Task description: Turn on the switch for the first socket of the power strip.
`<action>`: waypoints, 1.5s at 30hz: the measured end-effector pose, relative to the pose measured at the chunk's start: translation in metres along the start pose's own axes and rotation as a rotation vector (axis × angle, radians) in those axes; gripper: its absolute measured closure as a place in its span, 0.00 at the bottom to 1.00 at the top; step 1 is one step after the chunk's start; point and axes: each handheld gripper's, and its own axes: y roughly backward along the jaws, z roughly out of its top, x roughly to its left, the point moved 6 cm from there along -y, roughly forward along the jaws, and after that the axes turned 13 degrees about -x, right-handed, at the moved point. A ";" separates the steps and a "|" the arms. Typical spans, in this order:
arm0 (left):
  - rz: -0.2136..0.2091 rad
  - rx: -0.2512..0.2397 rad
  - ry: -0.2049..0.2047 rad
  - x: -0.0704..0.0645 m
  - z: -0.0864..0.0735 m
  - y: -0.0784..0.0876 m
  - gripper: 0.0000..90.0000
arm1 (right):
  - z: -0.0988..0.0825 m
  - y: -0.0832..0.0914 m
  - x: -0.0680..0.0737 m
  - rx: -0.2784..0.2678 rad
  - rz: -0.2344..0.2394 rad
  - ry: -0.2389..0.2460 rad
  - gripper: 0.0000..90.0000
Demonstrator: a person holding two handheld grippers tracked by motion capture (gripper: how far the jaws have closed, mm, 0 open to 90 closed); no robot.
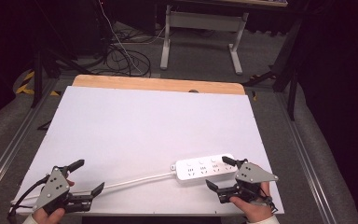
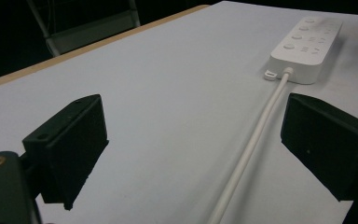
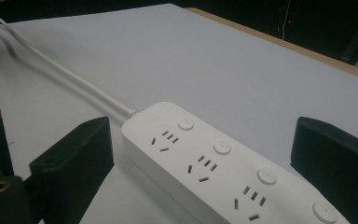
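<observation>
Both claws are standing open around a white power strip and its cord, with nothing gripped yet.

The power strip (image 1: 205, 169) is lying near the front right of the white worktop (image 1: 154, 126); the right claw (image 1: 221, 175) is straddling its end with jaws spread wide, pads apart from its sides. The left claw (image 1: 89, 178) is hovering open with the cord (image 1: 130, 181) running between its jaws. Likely risks: the smooth housing is slipping or pivoting if the right claw is closing off-centre, and the cord is dragging the strip sideways if the left claw is pulling early.
</observation>
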 end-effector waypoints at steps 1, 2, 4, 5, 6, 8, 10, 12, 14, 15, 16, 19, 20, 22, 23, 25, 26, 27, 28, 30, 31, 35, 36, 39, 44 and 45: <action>0.000 0.000 0.000 0.000 0.000 0.000 0.09 | 0.000 0.000 0.000 0.000 0.000 0.000 0.07; 0.000 -0.001 -0.003 0.000 0.000 0.000 0.09 | 0.000 0.000 0.000 -0.001 0.000 0.001 0.07; 0.001 -0.001 -0.003 0.000 0.000 0.000 0.09 | 0.000 0.001 0.000 -0.002 0.000 0.002 0.08; 0.003 0.000 -0.002 0.000 0.000 0.000 0.09 | 0.001 0.001 0.000 -0.007 0.000 0.006 0.09; 0.002 -0.001 -0.002 0.000 0.000 0.000 0.09 | 0.002 0.002 0.000 -0.009 0.001 0.007 0.09; 0.005 -0.003 -0.011 0.001 0.001 0.000 0.09 | 0.002 0.002 0.000 -0.012 0.001 0.006 0.10; 0.004 -0.002 -0.014 0.000 0.001 0.000 0.09 | 0.003 0.002 0.000 -0.014 0.000 0.011 0.11; 0.003 0.004 -0.010 -0.001 0.000 0.001 0.09 | 0.004 0.002 0.000 -0.015 0.002 0.012 0.12; 0.004 0.001 -0.019 0.000 0.001 0.001 0.09 | 0.004 0.003 0.000 -0.010 0.002 0.011 0.13; 0.005 0.002 -0.020 0.000 0.001 0.001 0.09 | 0.004 0.003 0.000 -0.010 0.003 0.012 0.13; 0.005 0.002 -0.020 0.000 0.001 0.001 0.09 | 0.004 0.003 0.000 -0.010 0.006 0.012 0.13; 0.005 0.004 -0.017 0.000 0.001 0.001 0.09 | 0.006 0.003 0.001 -0.012 0.008 0.008 0.15; 0.005 0.004 -0.017 0.000 0.001 0.001 0.09 | 0.006 0.003 0.001 -0.015 0.011 0.010 0.16; 0.004 0.006 -0.014 0.000 0.001 0.001 0.09 | 0.008 0.003 0.001 -0.009 0.013 0.007 0.17; 0.006 0.006 -0.013 0.000 0.001 0.001 0.09 | 0.009 0.003 0.001 -0.008 0.016 0.004 0.19; 0.006 0.005 -0.008 0.000 0.001 0.001 0.09 | 0.010 0.002 0.001 -0.013 0.022 0.005 0.21; 0.004 0.006 -0.004 0.000 0.001 0.001 0.09 | 0.014 0.001 0.000 -0.014 0.029 0.005 0.24; 0.003 0.007 -0.002 0.001 0.001 0.001 0.09 | 0.016 0.001 -0.001 -0.016 0.031 0.008 0.26; 0.003 0.007 -0.002 0.001 0.001 0.001 0.09 | 0.018 0.000 -0.001 -0.013 0.032 0.002 0.27; 0.002 0.007 0.006 0.000 0.001 0.001 0.09 | 0.021 -0.002 -0.002 -0.013 0.033 0.005 0.28; 0.001 0.009 0.005 0.000 0.001 0.001 0.09 | 0.023 -0.003 -0.002 -0.012 0.033 0.006 0.29; 0.001 0.009 0.002 0.000 0.001 0.001 0.09 | 0.029 -0.006 -0.004 -0.004 0.043 0.007 0.30; 0.001 0.010 0.001 0.000 0.001 0.001 0.09 | 0.029 -0.006 -0.004 -0.004 0.043 0.007 0.30; 0.003 0.009 -0.003 0.000 0.001 0.001 0.09 | 0.033 -0.010 -0.005 -0.002 0.048 0.008 0.30; 0.001 0.011 -0.004 0.000 0.001 0.001 0.09 | 0.042 -0.018 -0.005 0.002 0.059 0.015 0.31; 0.002 0.011 -0.005 0.000 0.001 0.001 0.09 | 0.043 -0.020 -0.005 0.003 0.062 0.017 0.31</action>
